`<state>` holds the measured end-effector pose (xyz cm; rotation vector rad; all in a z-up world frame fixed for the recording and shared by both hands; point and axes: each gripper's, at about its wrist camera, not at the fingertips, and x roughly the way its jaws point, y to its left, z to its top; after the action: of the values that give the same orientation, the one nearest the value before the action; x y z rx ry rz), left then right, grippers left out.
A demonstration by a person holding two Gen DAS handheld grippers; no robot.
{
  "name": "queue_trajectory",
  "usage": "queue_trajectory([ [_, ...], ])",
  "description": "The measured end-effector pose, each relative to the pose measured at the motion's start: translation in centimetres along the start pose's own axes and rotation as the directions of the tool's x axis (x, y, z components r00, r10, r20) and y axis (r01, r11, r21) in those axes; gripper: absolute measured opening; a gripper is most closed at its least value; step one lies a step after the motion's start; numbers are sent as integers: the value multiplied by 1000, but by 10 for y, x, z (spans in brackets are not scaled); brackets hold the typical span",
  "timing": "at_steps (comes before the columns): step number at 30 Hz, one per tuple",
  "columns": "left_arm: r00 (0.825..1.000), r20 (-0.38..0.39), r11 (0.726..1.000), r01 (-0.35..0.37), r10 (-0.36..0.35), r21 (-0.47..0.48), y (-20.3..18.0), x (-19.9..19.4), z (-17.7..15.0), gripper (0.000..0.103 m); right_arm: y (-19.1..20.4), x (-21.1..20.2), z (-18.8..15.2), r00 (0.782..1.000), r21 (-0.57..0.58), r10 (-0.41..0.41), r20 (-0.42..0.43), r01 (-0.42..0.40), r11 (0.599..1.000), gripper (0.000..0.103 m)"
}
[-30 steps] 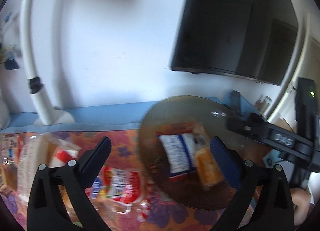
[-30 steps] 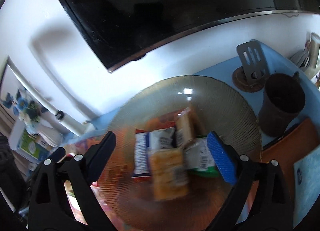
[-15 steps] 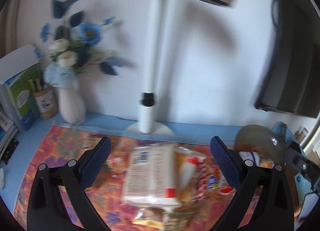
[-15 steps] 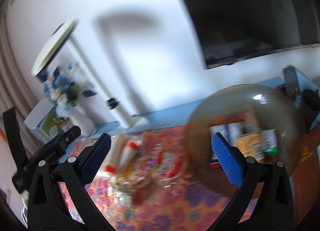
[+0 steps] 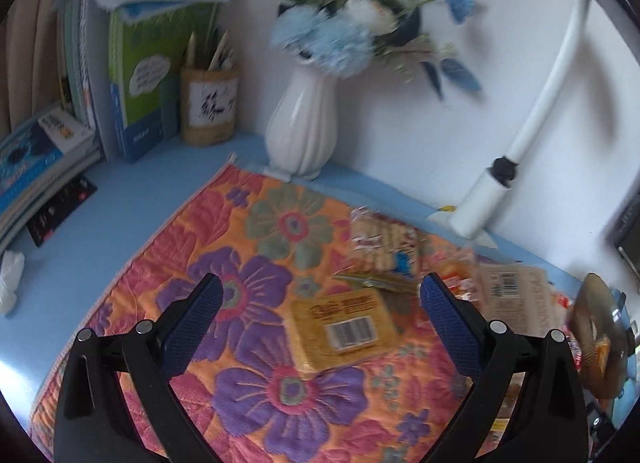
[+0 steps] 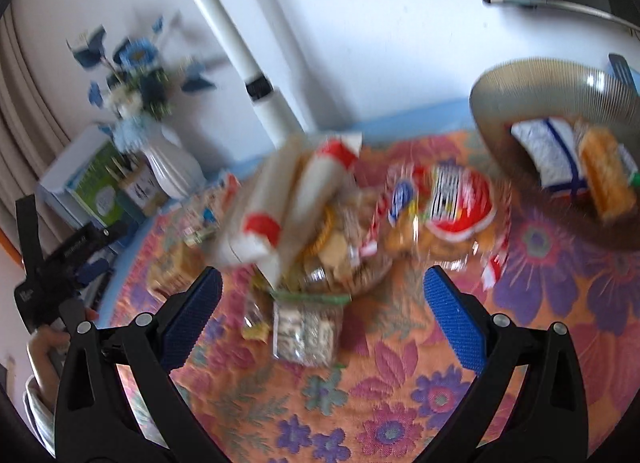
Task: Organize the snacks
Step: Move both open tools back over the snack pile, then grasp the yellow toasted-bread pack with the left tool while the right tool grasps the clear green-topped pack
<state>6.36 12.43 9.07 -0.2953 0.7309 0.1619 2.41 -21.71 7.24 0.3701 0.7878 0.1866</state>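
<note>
Both hand-held grippers wide apart, nothing between the pads, snacks scattered on the floral cloth

I see the left hand-held gripper (image 5: 320, 317) above a yellow barcoded packet (image 5: 344, 333) lying flat on the cloth (image 5: 256, 287); vase (image 5: 302, 123) and books (image 5: 132, 75) stand at the back of the blue table (image 5: 100, 231). My right hand-held gripper (image 6: 320, 313) sits over a clear bag of small snacks (image 6: 306, 329), with the blurred snack pile (image 6: 360, 207) just behind it. The ribbed bowl (image 6: 520, 79) at right holds a blue-white pack (image 6: 550, 147) and an orange one (image 6: 606, 179)
</note>
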Motion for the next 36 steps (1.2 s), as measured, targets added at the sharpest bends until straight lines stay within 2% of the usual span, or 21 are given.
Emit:
queue_trajectory([
  [4,1000,-27,1000,15,-15,16,-6,19,-10,98,-4,12,-12,999,-9,-43,-15,42,999,100],
  [10,998,-54,996,15,-10,88,-32,40,-21,98,-2,27,-26,990,-99,-123,-63,116,988,100],
  [16,997,-68,991,-18,27,131,-42,58,-34,98,0,35,-33,992,-102,-90,-91,80,992,100],
  [20,988,-156,995,-1,16,97,-33,76,-40,98,4,40,-32,991,-106,-84,-101,74,992,100],
  [36,988,-148,992,-20,38,122,-35,78,-45,98,4,42,-30,992,-97,-76,-104,66,993,100],
])
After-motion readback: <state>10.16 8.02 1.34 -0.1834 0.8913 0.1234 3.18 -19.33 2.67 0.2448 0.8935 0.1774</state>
